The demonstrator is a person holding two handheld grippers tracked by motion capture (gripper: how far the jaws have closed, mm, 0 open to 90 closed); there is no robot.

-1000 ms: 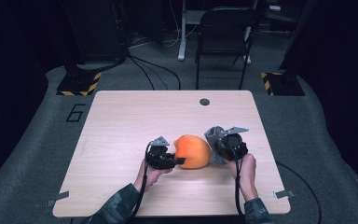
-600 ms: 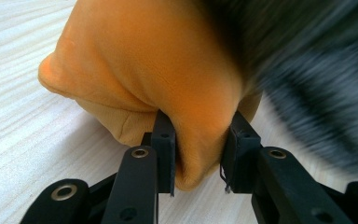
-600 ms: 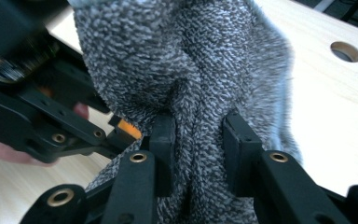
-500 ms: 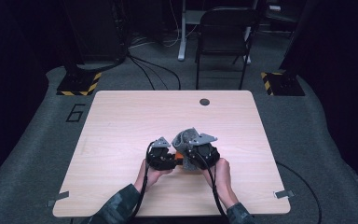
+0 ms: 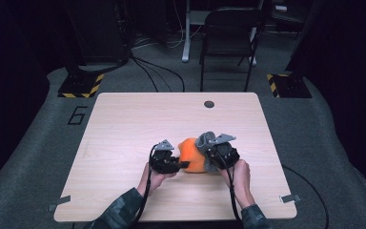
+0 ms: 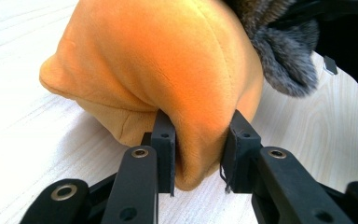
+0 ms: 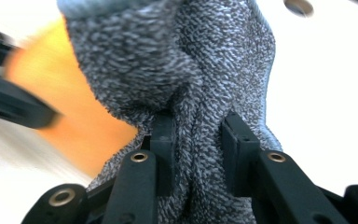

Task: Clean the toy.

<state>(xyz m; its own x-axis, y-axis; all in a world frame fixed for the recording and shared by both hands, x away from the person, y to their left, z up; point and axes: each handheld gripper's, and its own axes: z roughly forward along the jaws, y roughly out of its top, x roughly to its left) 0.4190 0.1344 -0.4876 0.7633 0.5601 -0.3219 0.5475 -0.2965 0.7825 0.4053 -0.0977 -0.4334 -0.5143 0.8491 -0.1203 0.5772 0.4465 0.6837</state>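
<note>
We see the left gripper (image 6: 196, 156) pinching a fold of the orange plush (image 6: 168, 70), and the right gripper (image 7: 196, 149) clamped on the grey cloth (image 7: 186, 74) against it. Both sit on the table (image 5: 124, 124), nearer its front edge, near the middle.

Black fingers (image 6: 164, 154), brass-ringed screws, trailing black cables, camouflage sleeves (image 5: 124, 212).

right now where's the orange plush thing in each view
high view: the orange plush lies on the table, at the near middle, between the two tongs.
left gripper view: it takes up the upper middle, a fold pinched in the left tongs.
right gripper view: blurred at the left, behind the grey cloth.
shared landmark: the grey cloth against the plush.
</note>
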